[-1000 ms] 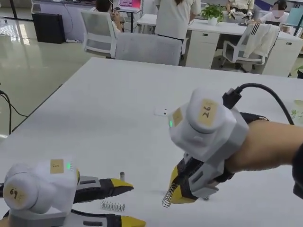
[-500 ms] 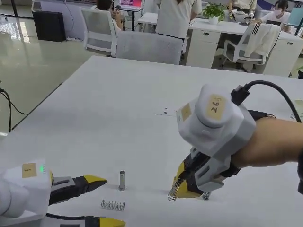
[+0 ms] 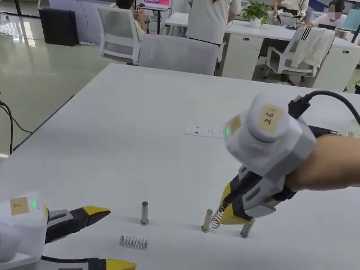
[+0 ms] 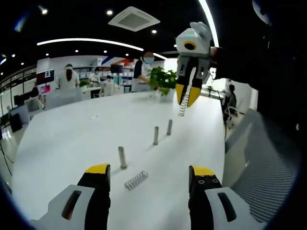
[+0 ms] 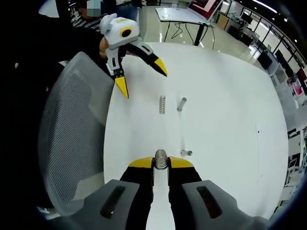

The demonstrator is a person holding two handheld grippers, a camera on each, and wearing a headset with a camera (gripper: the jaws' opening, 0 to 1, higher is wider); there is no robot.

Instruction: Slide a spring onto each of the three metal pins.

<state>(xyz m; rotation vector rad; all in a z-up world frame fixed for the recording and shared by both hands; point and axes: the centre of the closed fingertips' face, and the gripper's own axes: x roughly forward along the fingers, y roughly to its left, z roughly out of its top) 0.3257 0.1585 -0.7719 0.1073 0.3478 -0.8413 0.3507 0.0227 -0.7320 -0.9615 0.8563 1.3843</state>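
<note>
My right gripper (image 3: pixel 226 216) is shut on a spring (image 3: pixel 218 215), which hangs slanted from its yellow tips. The spring's lower end is just beside an upright bare metal pin (image 3: pixel 207 220). In the right gripper view the spring (image 5: pixel 161 159) sits pinched between the jaws. Another spring (image 3: pixel 246 228) stands upright just right of the gripper, apparently on a pin. A second bare pin (image 3: pixel 144 213) stands to the left, with a loose spring (image 3: pixel 133 242) lying flat near it. My left gripper (image 3: pixel 115 239) is open at the lower left, and the loose spring (image 4: pixel 135 179) lies just ahead of its jaws.
The work is on a white table (image 3: pixel 129 129) with a flat white power strip (image 3: pixel 205 132) at mid-table. A grey chair (image 3: pixel 177 56) stands at the far edge, with people and desks behind it. A mesh chair back (image 5: pixel 67 134) is close to the table's near edge.
My right gripper has carried the spring to the right, uncovering the pin it hid. My left gripper has drawn back to the lower left, still open.
</note>
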